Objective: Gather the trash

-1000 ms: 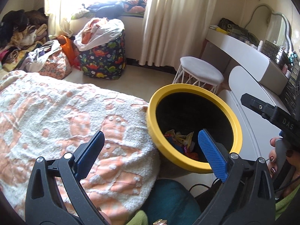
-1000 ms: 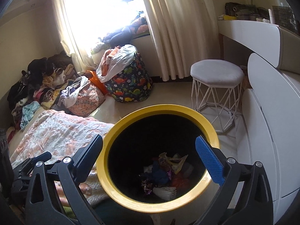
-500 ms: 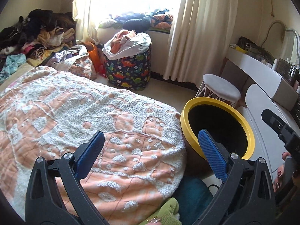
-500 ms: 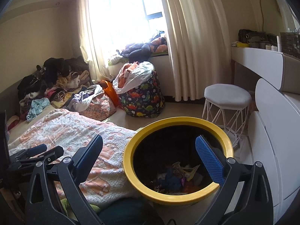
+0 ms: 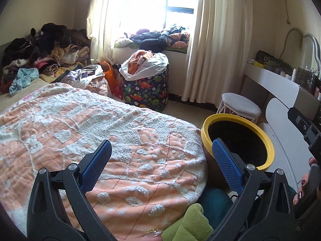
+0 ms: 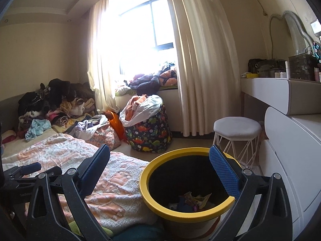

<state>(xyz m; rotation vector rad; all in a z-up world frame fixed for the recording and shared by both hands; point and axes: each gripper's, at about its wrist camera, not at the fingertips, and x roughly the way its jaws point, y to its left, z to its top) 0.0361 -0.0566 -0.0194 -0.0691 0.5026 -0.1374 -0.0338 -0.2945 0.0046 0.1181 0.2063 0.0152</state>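
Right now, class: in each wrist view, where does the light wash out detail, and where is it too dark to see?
Left wrist view: the window is blown out white; the yellow-rimmed bin interior reads pure black. Right wrist view: the window glares too, but trash shows dimly in the bin.

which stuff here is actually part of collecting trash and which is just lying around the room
Part of the job:
- yellow-rimmed bin
- wrappers already in its bottom
- left tongs and right tongs, both open and empty

Just lying about:
- orange and white blanket
- dinosaur-print bag
- clothes pile
- white stool
- vanity clutter
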